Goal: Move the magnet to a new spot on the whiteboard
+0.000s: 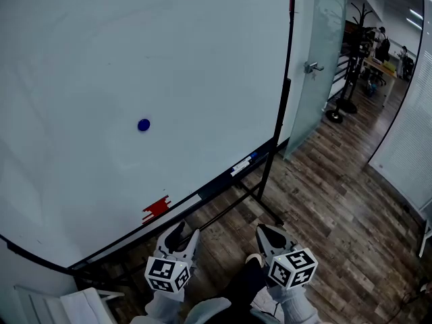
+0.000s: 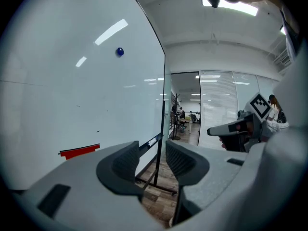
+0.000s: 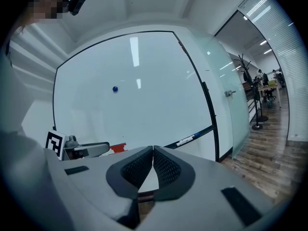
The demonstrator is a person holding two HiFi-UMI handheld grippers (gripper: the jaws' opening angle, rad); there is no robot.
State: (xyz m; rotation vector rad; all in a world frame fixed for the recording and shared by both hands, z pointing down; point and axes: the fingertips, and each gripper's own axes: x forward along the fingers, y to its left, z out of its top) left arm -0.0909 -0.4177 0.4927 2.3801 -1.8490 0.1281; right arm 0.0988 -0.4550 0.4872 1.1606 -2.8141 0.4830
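From the head camera I looked steeply down at a large whiteboard [image 1: 101,52] on a black stand, over a wood-patterned floor. The magnet [image 1: 144,125], a small round blue dot, sat alone on the bare white surface, a little left of the board's middle and well above the tray along its bottom edge. A flat red object [image 1: 156,208] lay on that tray below the magnet, with what looked like a marker [image 1: 243,165] further along to the right. Both tools hung low in front of me, well short of the board. The left gripper [image 2: 151,159] had its jaws standing apart with nothing between them, only floor and the stand's leg showing through the gap. The right gripper [image 3: 153,163] had its ribbed pads pressed together at the tips and held nothing. Neither tool touched the magnet, so I judged the move had not begun. I expected the magnet to be light, stiff and unbreakable, but smooth-sided and shallow, offering little for the pads to catch. I judged the best hold to be across its round rim, with the jaw tips close against the board. It would probably cling, so tipping or sliding it might free it more easily than a straight pull, and it could pop out of a loose pinch.
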